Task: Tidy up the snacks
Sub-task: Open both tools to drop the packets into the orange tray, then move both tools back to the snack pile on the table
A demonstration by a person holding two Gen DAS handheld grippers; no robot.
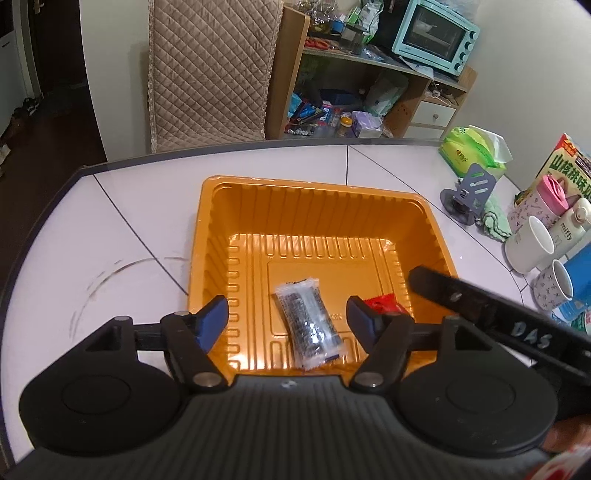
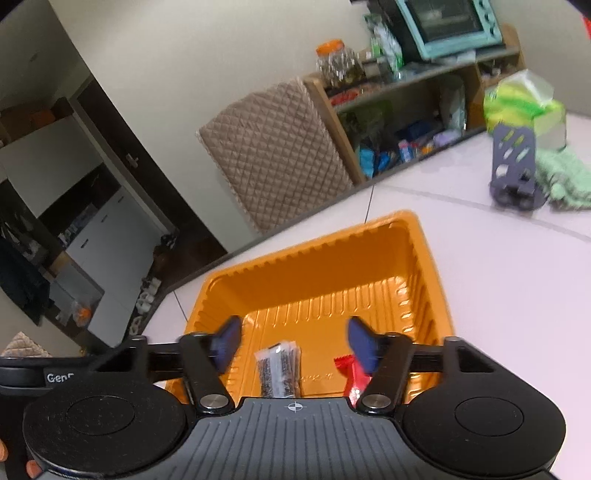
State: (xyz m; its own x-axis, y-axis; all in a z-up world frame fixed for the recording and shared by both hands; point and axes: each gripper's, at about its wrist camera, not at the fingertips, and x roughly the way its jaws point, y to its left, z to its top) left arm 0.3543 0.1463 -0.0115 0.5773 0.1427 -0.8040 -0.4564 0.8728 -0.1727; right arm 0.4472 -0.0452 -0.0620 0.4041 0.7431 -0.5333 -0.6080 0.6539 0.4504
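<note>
An orange ribbed tray (image 1: 236,206) (image 2: 417,258) sits on the white tiled table. On its floor lies a clear packet with dark contents (image 1: 310,323) (image 2: 279,365). Beside it to the right is a red packet (image 1: 380,304) (image 2: 351,374), partly hidden by a finger in both views. My left gripper (image 1: 288,317) hangs open above the tray's near part, the clear packet below the gap between its blue pads and apart from them. My right gripper (image 2: 293,341) is open too, over the same two packets, with nothing gripped. Its black body (image 1: 480,306) crosses the left wrist view at right.
Right of the tray stand a grey phone stand (image 1: 469,192) (image 2: 513,166), a green tissue pack (image 1: 472,151), a green cloth (image 1: 495,221), white cups (image 1: 528,243), a pink-lidded cup and a snack box. Behind the table edge are a quilted chair back (image 1: 210,66) and a cluttered wooden shelf with a mint oven (image 1: 436,35).
</note>
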